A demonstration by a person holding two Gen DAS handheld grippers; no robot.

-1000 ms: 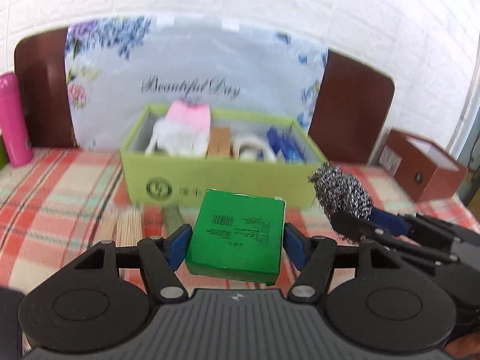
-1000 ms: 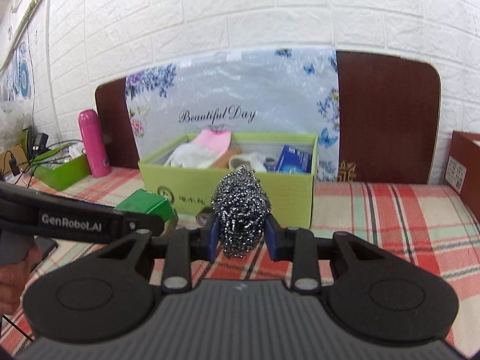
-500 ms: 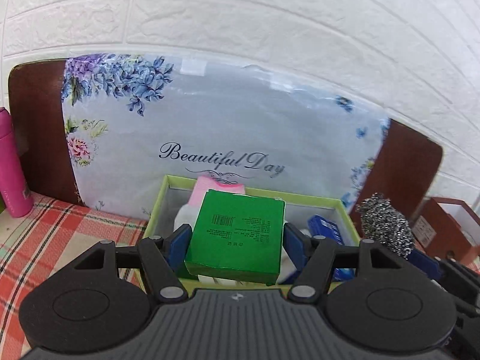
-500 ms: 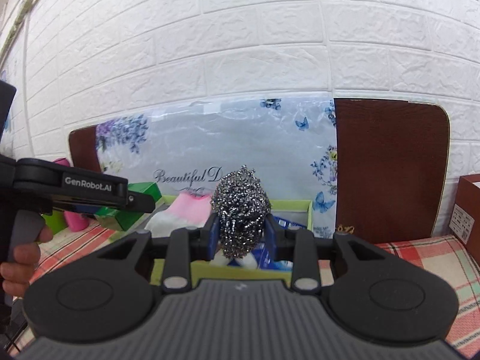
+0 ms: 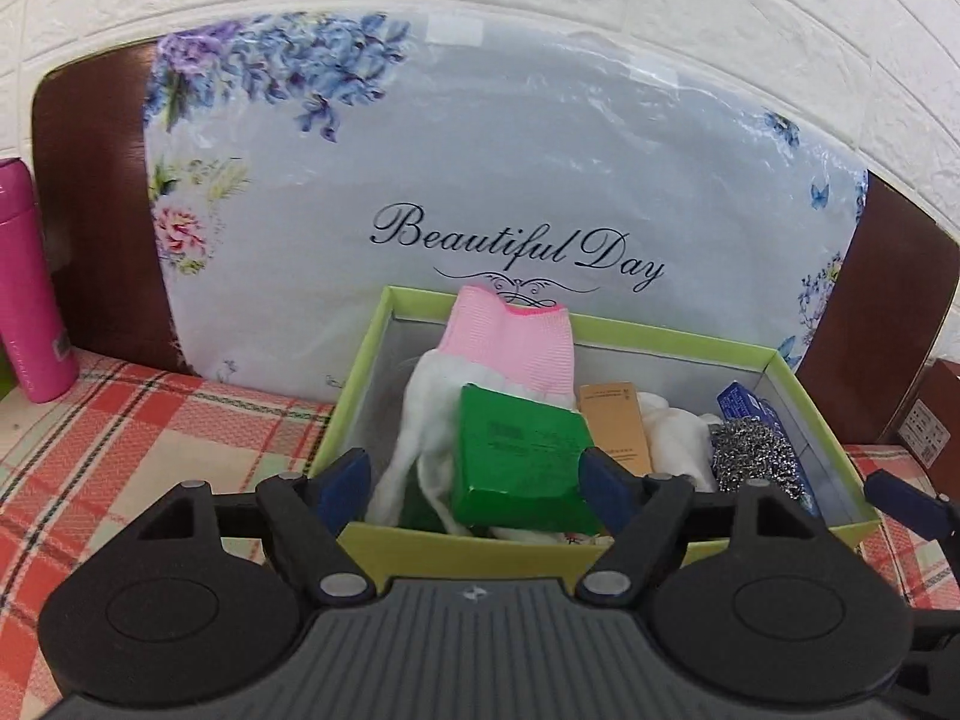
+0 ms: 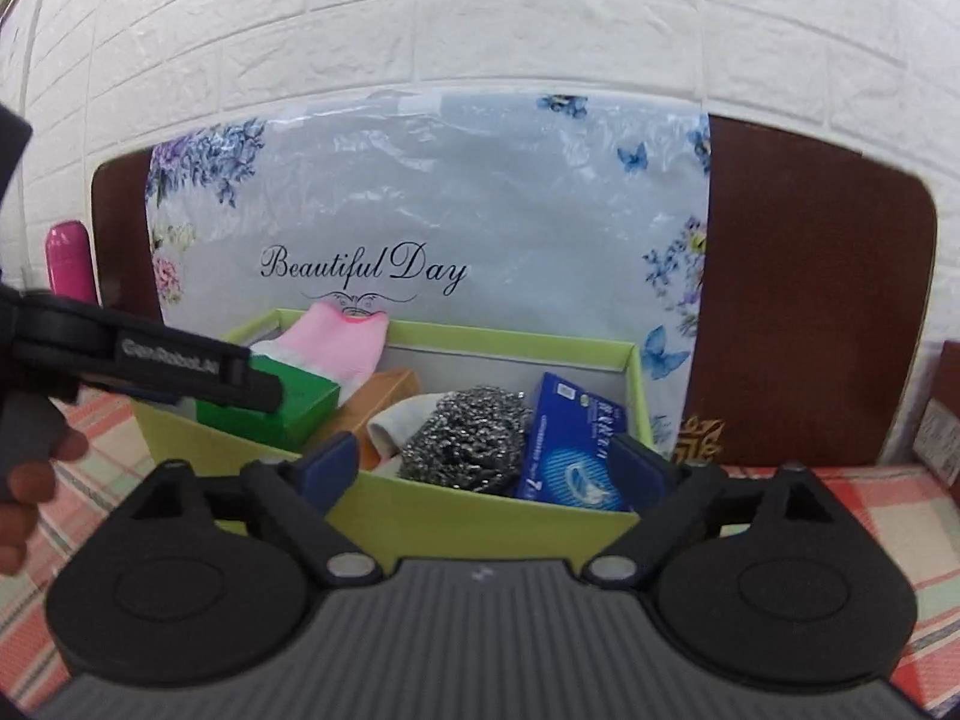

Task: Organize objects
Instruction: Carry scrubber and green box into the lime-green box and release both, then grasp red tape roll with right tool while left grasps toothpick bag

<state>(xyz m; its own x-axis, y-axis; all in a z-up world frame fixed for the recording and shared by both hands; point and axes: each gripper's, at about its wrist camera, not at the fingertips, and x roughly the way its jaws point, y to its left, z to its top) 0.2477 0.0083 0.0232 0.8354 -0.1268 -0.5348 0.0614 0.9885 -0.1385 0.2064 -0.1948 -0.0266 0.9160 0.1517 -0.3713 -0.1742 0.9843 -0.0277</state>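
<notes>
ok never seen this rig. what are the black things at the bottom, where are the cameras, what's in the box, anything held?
No robot arm here: a person holds a two-finger gripper in each hand, with a fisheye camera on each looking along the fingers. The black shapes at the bottom are the gripper bodies.

Left wrist view: the left gripper is open over the light green box; the small green box lies inside, tilted against a pink and white cloth.

Right wrist view: the right gripper is open too; the steel wool scrubber sits in the box beside a blue packet.

Nothing is held. The box stands on a plaid tablecloth.
</notes>
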